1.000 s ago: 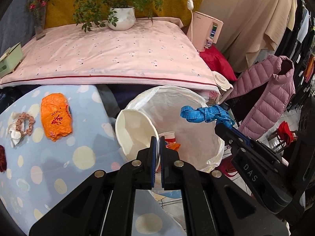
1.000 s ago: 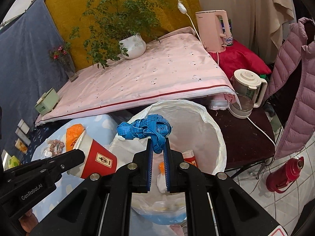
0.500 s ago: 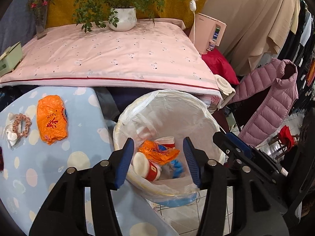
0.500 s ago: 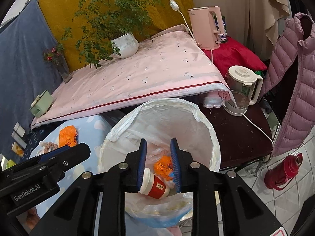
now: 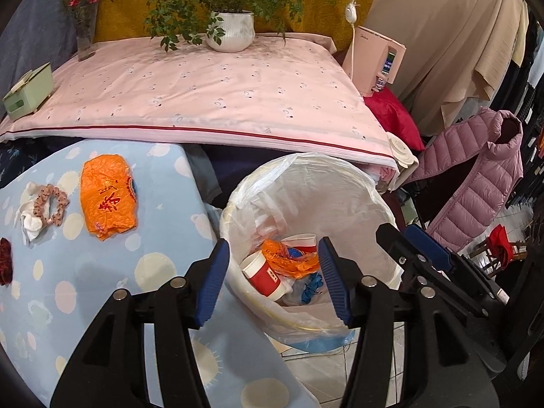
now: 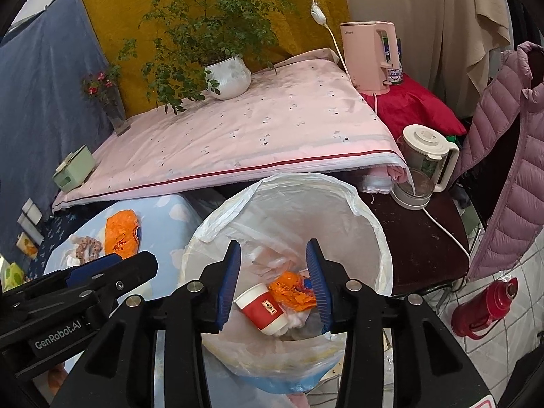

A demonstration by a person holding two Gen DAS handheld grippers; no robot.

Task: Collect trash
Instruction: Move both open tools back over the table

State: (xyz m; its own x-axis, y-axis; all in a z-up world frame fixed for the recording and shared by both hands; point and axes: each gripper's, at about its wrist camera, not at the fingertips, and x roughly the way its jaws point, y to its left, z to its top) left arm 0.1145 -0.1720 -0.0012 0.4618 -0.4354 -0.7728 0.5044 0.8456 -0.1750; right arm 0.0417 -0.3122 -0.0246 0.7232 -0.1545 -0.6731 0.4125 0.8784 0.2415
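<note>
A bin lined with a white plastic bag (image 5: 340,183) (image 6: 340,197) stands beside the blue dotted table. Inside lie a red and white paper cup (image 5: 263,277) (image 6: 263,309), an orange wrapper (image 5: 289,261) (image 6: 292,289) and a blue cord (image 5: 311,287). My left gripper (image 5: 273,280) hangs over the bin's near rim, jaws opening, nothing between them. My right gripper (image 6: 273,285) hovers above the bin too, jaws opening and empty. On the table (image 5: 102,272) lie an orange bag (image 5: 107,197) (image 6: 122,236), a beaded ring on white tissue (image 5: 49,205) (image 6: 86,248) and a dark red scrap (image 5: 5,265).
A pink-covered table (image 5: 204,91) holds a potted plant (image 5: 231,30), a flower vase (image 5: 83,34) and a green box (image 5: 29,90). A pink kettle (image 6: 372,57), a white jug (image 6: 425,166), a purple jacket (image 6: 510,156) and a red flask (image 6: 482,307) stand to the right.
Both grippers have opened. The left let go of the paper cup and the right let go of the blue cord; both things now lie in the bin.
</note>
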